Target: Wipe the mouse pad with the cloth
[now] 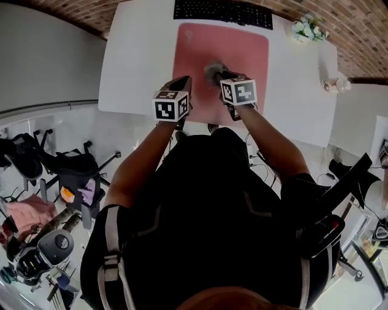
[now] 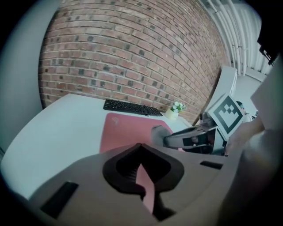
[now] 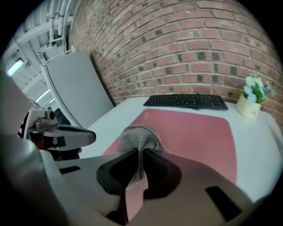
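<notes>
The pink mouse pad (image 1: 239, 48) lies on the white table (image 1: 136, 60), just in front of the keyboard. My right gripper (image 1: 219, 74) is shut on a bunched grey cloth (image 1: 212, 71) over the pad's near middle. In the right gripper view the cloth (image 3: 138, 136) bulges out ahead of the gripper (image 3: 140, 154) above the pad (image 3: 194, 132). My left gripper (image 1: 182, 85) hangs over the pad's near left edge, shut with nothing in it. The left gripper view shows its jaws (image 2: 141, 150) together, the pad (image 2: 126, 130) beyond, and the cloth (image 2: 158, 132) at the right gripper's tip.
A black keyboard (image 1: 223, 12) lies along the pad's far edge, by the brick wall. A small pot of flowers (image 1: 308, 28) stands at the far right, and a small pale object (image 1: 335, 85) near the table's right edge. Office chairs (image 1: 66, 166) and clutter stand on the floor to the left.
</notes>
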`<state>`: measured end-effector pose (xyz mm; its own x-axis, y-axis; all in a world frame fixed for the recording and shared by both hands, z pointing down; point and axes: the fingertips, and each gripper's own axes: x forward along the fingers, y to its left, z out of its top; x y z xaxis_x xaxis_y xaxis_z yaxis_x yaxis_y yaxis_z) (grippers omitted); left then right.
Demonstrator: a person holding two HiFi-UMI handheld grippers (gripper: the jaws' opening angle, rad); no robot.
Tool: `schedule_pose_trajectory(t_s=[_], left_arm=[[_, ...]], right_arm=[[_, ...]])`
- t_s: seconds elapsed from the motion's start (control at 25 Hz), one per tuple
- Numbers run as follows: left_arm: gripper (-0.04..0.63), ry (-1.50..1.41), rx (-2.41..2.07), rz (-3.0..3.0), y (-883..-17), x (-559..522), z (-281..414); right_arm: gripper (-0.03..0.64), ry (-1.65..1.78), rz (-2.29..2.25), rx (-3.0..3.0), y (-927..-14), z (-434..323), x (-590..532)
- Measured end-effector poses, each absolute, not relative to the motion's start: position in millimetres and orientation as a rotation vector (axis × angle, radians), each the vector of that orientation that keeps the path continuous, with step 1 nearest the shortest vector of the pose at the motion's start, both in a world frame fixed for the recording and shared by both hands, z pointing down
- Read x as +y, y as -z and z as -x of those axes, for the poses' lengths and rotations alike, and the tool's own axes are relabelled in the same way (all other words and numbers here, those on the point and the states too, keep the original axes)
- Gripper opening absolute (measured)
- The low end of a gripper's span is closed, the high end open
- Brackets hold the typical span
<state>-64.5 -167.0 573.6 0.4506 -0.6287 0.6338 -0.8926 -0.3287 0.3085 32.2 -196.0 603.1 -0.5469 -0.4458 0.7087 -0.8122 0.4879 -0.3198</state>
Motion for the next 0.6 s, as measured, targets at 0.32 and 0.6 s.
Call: schedule_pose_trajectory(t_s=[0.32, 0.6], left_arm=[[0.000, -0.549, -1.447, -1.932, -573, -164, 127], [0.000, -0.619, -1.497, -1.859, -587, -157, 162]], right_arm=[[0.040, -0.823, -0.829, -2.222, -614, 67, -208], [0.040, -0.832, -0.785, -2.178, -645, 106, -221]])
